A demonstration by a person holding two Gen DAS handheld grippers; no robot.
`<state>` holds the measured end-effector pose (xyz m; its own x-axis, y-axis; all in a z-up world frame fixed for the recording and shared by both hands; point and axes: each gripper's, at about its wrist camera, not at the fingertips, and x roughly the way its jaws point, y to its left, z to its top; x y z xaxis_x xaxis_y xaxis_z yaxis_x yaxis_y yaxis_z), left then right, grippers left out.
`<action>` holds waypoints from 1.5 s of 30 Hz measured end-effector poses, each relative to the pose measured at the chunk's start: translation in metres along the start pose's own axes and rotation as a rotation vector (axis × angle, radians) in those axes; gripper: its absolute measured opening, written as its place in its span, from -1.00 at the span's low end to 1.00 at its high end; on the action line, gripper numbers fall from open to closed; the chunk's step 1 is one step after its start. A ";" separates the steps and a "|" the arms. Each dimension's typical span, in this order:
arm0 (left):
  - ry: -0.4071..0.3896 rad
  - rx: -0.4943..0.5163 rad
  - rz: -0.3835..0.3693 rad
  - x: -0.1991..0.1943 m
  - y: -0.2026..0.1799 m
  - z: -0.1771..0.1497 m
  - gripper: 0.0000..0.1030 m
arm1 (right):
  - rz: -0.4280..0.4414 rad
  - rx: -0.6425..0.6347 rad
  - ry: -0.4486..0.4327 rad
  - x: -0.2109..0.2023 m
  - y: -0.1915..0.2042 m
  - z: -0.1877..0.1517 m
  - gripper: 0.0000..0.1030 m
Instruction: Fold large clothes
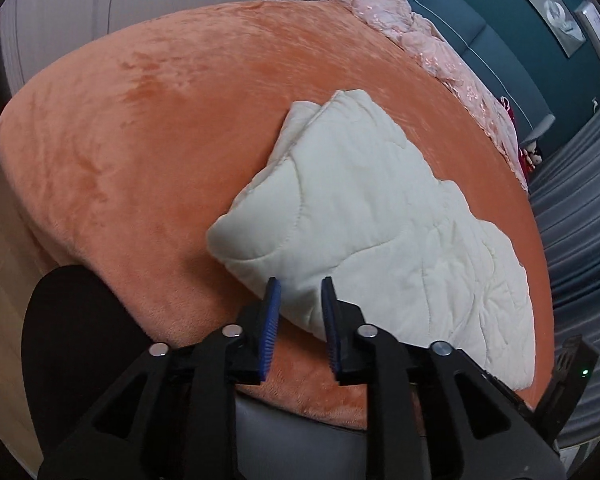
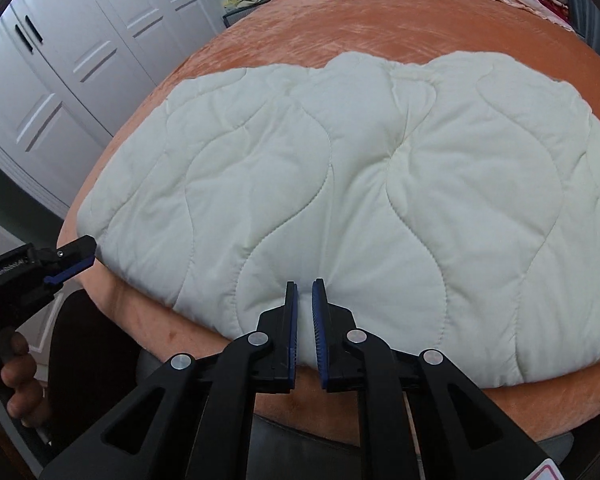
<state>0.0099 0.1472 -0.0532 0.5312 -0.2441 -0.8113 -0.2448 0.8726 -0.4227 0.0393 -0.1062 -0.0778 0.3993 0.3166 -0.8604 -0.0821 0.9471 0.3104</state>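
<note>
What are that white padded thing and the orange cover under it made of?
The white quilt looks like padded fabric with a smooth matte shell: puffy panels between wavy stitch lines. The orange bed cover seems plush fleece or velvet: a short nap with brushed streaks and soft sheen. The exact fibres cannot be told.

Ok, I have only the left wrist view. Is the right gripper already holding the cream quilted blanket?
Observer: Yes. The right gripper pinches the near edge of the cream quilted blanket; the fabric puckers between its fingers.
Operator: And where does my left gripper sit on that edge?
Observer: The left gripper is at the blanket's near left corner.
Operator: What stands left of the bed?
Observer: White wardrobe doors with black handles.
</note>
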 end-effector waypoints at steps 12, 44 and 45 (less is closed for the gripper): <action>0.128 -0.118 -0.129 0.061 -0.001 -0.005 0.35 | -0.050 -0.028 -0.009 0.012 0.004 -0.007 -0.87; -0.111 0.409 -0.274 -0.085 -0.127 -0.017 -0.66 | 0.127 0.096 0.093 0.010 -0.002 -0.011 -0.99; -0.107 0.427 -0.287 -0.084 -0.136 -0.019 -0.66 | 0.147 0.117 0.079 0.002 -0.008 -0.011 -0.99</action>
<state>-0.0166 0.0413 0.0649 0.6134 -0.4734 -0.6322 0.2628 0.8772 -0.4018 0.0309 -0.1129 -0.0862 0.3177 0.4586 -0.8299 -0.0260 0.8791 0.4758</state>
